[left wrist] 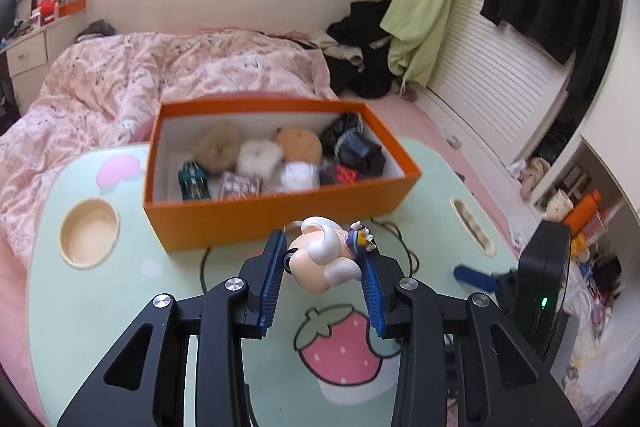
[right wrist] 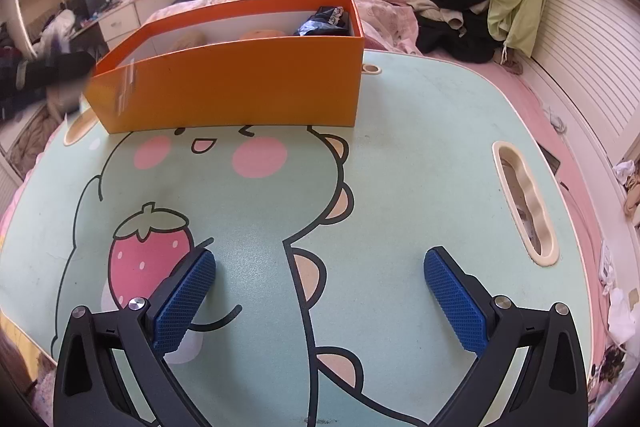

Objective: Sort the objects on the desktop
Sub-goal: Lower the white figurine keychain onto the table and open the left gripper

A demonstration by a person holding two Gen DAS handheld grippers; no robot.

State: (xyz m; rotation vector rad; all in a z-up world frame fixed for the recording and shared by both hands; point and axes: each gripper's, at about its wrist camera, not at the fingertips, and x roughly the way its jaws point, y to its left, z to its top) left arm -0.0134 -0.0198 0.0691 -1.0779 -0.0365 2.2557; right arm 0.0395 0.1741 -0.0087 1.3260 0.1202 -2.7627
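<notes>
My left gripper point(left wrist: 322, 259) is shut on a small cream and white toy figure point(left wrist: 320, 259) with a purple and yellow part, held above the green table point(left wrist: 120, 307) just in front of the orange box point(left wrist: 256, 215). The box holds fluffy pom-poms, a toy car, dark cloth items and other small things. My right gripper point(right wrist: 320, 291) is open and empty, low over the table. The orange box point(right wrist: 240, 87) stands beyond it. The right gripper's blue finger also shows in the left wrist view point(left wrist: 476, 277).
The table has a round cup recess point(left wrist: 89, 231) at the left and a slot handle point(right wrist: 524, 203) at the right. A bed with a pink quilt point(left wrist: 160, 75) lies behind. Clothes hang and lie at the back right.
</notes>
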